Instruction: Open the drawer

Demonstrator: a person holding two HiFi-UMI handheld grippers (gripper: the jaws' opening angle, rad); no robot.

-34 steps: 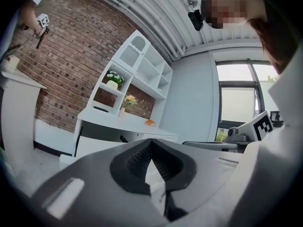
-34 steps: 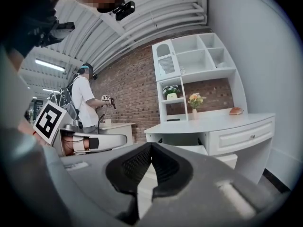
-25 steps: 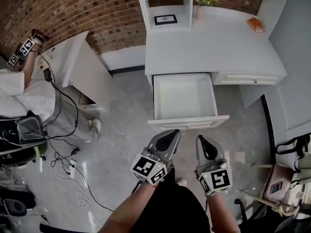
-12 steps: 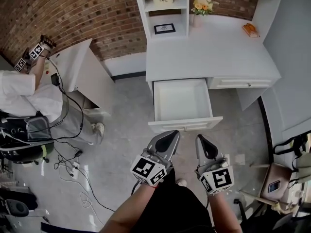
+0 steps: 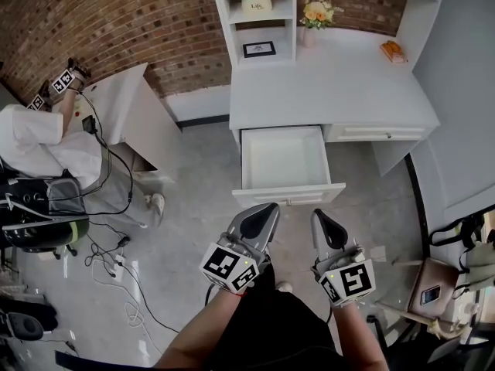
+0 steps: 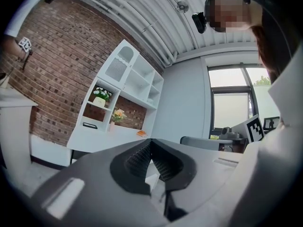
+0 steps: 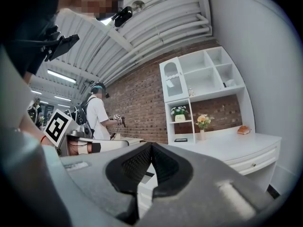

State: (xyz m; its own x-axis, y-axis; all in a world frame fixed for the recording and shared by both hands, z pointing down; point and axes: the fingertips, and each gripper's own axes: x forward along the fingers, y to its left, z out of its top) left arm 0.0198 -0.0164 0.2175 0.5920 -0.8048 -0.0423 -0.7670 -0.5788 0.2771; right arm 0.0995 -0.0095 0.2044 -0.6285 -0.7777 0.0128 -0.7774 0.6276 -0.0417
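Note:
The white desk (image 5: 332, 83) has its left drawer (image 5: 288, 195) pulled out, and the inside looks empty. My two grippers hang side by side over the floor, short of the drawer front and touching nothing. The left gripper (image 5: 263, 211) is shut with nothing between its pads, and in its own view the jaws (image 6: 151, 143) meet at the tip. The right gripper (image 5: 325, 221) is shut and empty too, and the right gripper view (image 7: 151, 145) shows its pads closed together. Both point level toward the desk.
A second, closed drawer (image 5: 375, 133) sits to the right of the open one. A shelf unit (image 5: 255, 22) with flowers and a frame stands on the desk. A white cabinet (image 5: 128, 114), a person in white (image 5: 31, 141) and floor cables (image 5: 108, 261) are left. A stool (image 5: 433, 292) is right.
Both grippers stay shut and empty and have risen a little. In the head view the desk and its open drawer have slid up and slightly left. The drawer stays pulled out.

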